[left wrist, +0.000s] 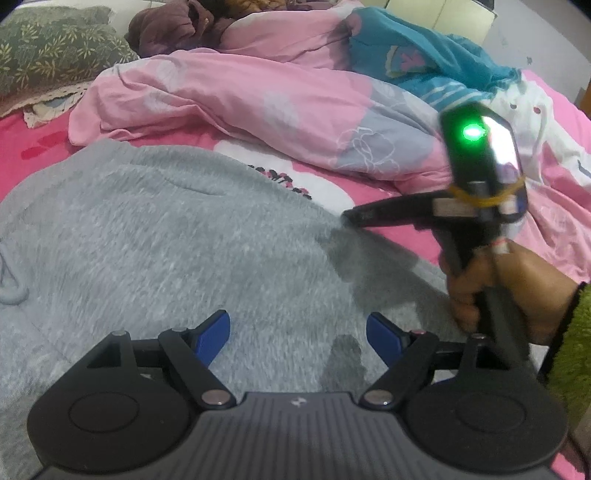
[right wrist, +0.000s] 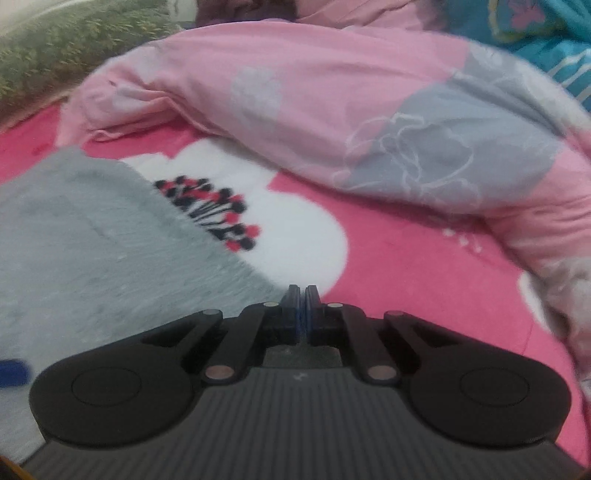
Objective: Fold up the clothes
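Observation:
A grey fleece garment (left wrist: 177, 236) lies spread flat on the pink bed sheet (right wrist: 424, 280), with a drawstring loop (left wrist: 11, 284) at its left edge. It also shows in the right wrist view (right wrist: 92, 243). My left gripper (left wrist: 297, 338) is open and empty just above the garment's near part. My right gripper (right wrist: 303, 308) is shut with its fingers together, at the garment's right edge; nothing shows between the pads. In the left wrist view the right gripper (left wrist: 349, 216) touches that edge, held by a hand (left wrist: 506, 288).
A crumpled pink and grey quilt (left wrist: 280, 110) lies across the bed behind the garment. A teal cloth (left wrist: 424, 59) and a dark maroon garment (left wrist: 173, 29) lie farther back. A green patterned pillow (left wrist: 48, 51) sits at the far left.

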Demonstrator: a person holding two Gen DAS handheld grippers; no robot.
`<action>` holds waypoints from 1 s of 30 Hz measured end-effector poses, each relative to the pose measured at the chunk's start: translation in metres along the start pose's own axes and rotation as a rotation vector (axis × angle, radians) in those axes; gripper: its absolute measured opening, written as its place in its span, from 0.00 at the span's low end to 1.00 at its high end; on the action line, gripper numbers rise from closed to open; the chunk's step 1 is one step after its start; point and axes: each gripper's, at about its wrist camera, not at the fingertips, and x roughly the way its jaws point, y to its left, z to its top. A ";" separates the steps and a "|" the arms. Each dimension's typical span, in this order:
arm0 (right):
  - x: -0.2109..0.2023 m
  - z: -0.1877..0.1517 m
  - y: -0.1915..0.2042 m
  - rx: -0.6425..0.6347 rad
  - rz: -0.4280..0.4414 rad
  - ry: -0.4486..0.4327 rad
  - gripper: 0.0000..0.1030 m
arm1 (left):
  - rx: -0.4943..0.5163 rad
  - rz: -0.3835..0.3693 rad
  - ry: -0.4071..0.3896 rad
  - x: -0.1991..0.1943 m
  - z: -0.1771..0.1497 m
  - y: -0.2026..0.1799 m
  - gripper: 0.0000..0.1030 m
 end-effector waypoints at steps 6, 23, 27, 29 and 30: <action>-0.037 0.013 -0.024 0.106 -0.085 -0.041 0.02 | 0.003 -0.019 0.009 -0.002 0.003 0.004 0.80; -0.108 -0.099 -0.121 0.259 -0.018 0.061 0.58 | 0.156 -0.005 0.010 0.000 -0.008 -0.032 0.80; -0.086 -0.107 -0.105 0.198 0.004 0.105 0.56 | 0.189 0.017 0.003 0.005 -0.010 -0.037 0.81; -0.091 -0.106 -0.102 0.196 0.017 0.113 0.39 | 0.202 0.028 -0.001 0.005 -0.011 -0.039 0.82; -0.093 -0.106 -0.099 0.179 0.016 0.118 0.36 | 0.207 0.032 -0.002 0.006 -0.011 -0.040 0.82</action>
